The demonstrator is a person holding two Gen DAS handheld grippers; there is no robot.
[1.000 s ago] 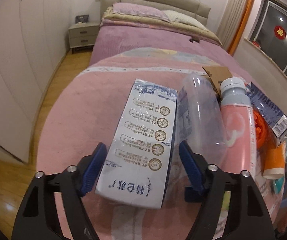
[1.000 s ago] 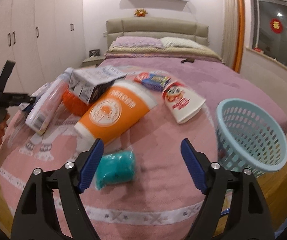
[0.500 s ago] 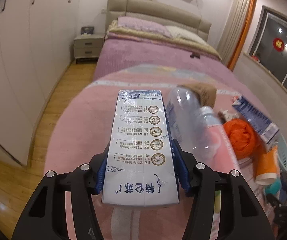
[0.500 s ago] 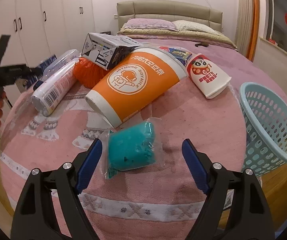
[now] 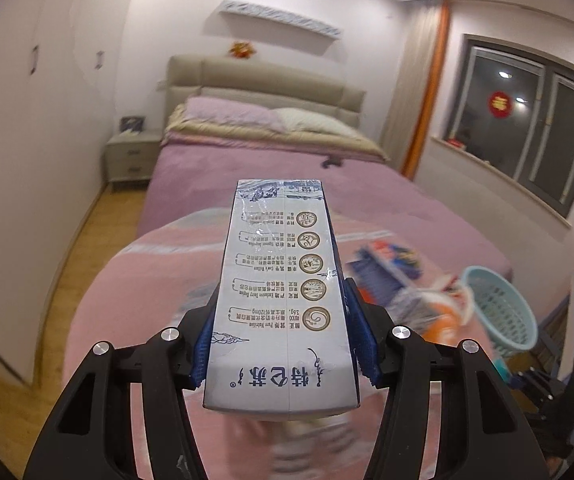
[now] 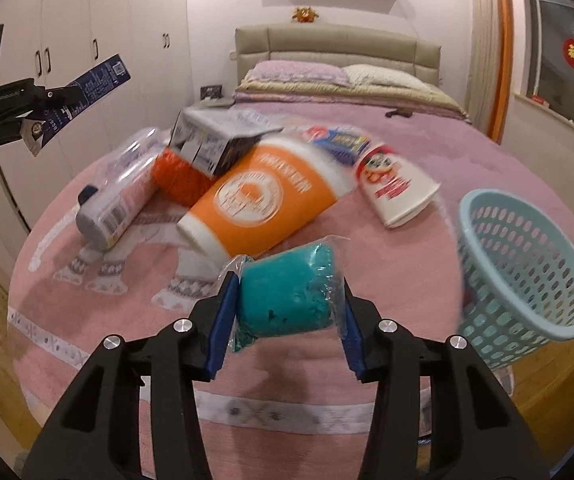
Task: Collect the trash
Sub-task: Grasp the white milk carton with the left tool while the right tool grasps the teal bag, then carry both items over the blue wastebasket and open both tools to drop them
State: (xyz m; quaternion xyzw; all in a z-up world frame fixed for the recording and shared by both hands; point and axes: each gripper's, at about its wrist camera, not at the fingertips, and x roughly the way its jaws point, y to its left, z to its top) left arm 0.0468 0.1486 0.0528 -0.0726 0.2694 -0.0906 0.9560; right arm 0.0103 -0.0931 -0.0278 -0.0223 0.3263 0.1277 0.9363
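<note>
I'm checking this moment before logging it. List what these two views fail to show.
- Left wrist view: the milk carton in the left gripper hides the rug under it; the trash pile is motion-blurred.
- Left wrist view: the basket shows too small to see inside.
- Right wrist view: the teal bag in the right gripper hides the rug behind it; the basket's bottom is unseen.

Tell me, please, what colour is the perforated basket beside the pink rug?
The basket is pale teal, a light blue-green; the right wrist view shows it best.
</note>
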